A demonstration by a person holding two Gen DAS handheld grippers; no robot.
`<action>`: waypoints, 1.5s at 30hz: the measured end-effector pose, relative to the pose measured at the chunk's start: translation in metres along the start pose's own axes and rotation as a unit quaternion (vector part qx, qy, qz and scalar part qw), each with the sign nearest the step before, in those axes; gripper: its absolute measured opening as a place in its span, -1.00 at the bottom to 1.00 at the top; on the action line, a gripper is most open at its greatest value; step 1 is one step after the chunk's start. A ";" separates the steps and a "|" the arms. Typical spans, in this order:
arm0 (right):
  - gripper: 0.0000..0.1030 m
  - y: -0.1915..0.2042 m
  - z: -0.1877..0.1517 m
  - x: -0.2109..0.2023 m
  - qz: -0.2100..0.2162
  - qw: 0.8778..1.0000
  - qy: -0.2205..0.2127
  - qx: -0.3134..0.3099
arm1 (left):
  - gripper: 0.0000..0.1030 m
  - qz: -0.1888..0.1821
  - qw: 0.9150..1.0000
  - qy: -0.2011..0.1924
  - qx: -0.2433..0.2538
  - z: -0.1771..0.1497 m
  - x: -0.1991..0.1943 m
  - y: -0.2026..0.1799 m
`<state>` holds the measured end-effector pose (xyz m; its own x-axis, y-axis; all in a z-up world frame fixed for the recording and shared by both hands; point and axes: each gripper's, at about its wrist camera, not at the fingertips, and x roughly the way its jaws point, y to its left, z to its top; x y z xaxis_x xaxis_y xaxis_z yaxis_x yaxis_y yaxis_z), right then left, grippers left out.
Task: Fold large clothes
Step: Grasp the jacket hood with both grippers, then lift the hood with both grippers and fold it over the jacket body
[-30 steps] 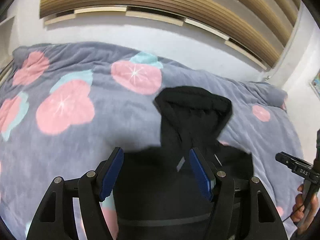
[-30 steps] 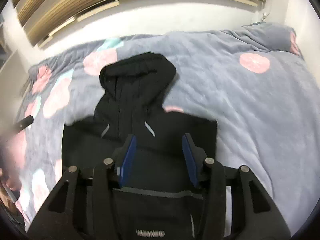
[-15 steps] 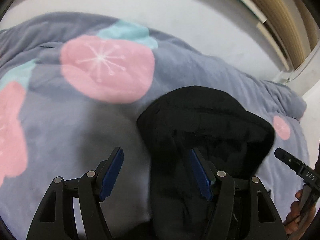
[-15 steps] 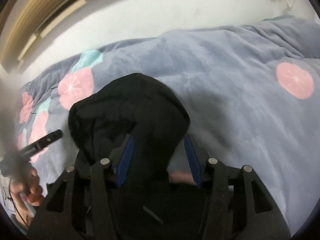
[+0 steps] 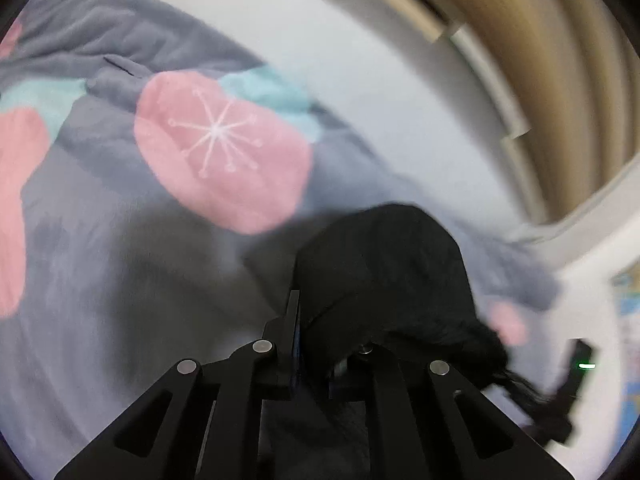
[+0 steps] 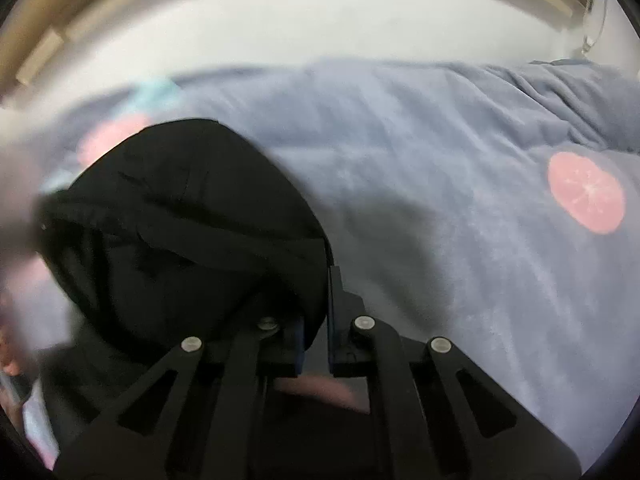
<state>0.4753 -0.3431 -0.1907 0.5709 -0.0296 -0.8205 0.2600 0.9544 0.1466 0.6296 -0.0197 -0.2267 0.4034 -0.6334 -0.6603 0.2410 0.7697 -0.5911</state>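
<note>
A grey fruit-print blanket (image 6: pixel 440 168) covers the bed, bearing a black hooded garment (image 6: pixel 180 208).

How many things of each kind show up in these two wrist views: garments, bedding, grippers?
Black hooded garment: 1
Grey blanket with pink prints: 1
Grippers: 2, the left gripper and the right gripper, each shut on the hood's fabric
Total: 4

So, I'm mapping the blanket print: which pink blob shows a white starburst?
The big central pink blob, just left of the black hood; the others look plain or blurred.
</note>
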 end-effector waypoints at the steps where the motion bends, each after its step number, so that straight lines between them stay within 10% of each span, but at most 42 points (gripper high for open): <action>1: -0.90 0.002 -0.004 0.003 -0.006 1.000 0.003 -0.007 | -0.82 0.002 1.000 0.012 0.007 -0.003 0.002 0.005; 5: -0.90 0.009 -0.023 0.071 -0.015 0.994 0.105 -0.035 | -0.80 0.113 0.978 0.171 0.038 -0.026 0.082 0.043; 12: -0.68 -0.008 -0.032 0.058 0.016 0.993 0.110 -0.027 | -0.57 0.096 0.981 0.105 0.134 -0.035 0.034 0.020; 16: -0.13 -0.016 -0.025 0.003 0.033 0.996 0.070 -0.041 | -0.55 0.109 0.970 0.087 0.199 -0.040 -0.009 -0.001; 23: -0.07 0.012 0.033 -0.042 0.085 0.996 -0.019 -0.026 | -0.42 0.027 0.987 -0.040 0.157 0.008 -0.046 -0.050; 25: -0.07 0.027 0.042 -0.025 0.066 0.997 -0.015 -0.041 | -0.11 0.025 0.987 -0.028 0.158 0.017 -0.023 -0.055; 32: -0.11 0.036 -0.011 0.071 0.057 0.989 0.114 -0.079 | -0.13 0.045 0.979 0.121 0.156 -0.034 0.078 -0.014; 45: -0.06 0.028 -0.018 0.016 0.080 0.991 0.069 -0.081 | -0.12 0.036 0.986 0.054 0.155 -0.044 0.036 -0.034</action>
<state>0.4777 -0.3111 -0.2097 0.4805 0.1567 -0.8629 0.0389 0.9791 0.1995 0.5969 -0.0721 -0.2514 0.3379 -0.5683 -0.7502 0.4799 0.7897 -0.3821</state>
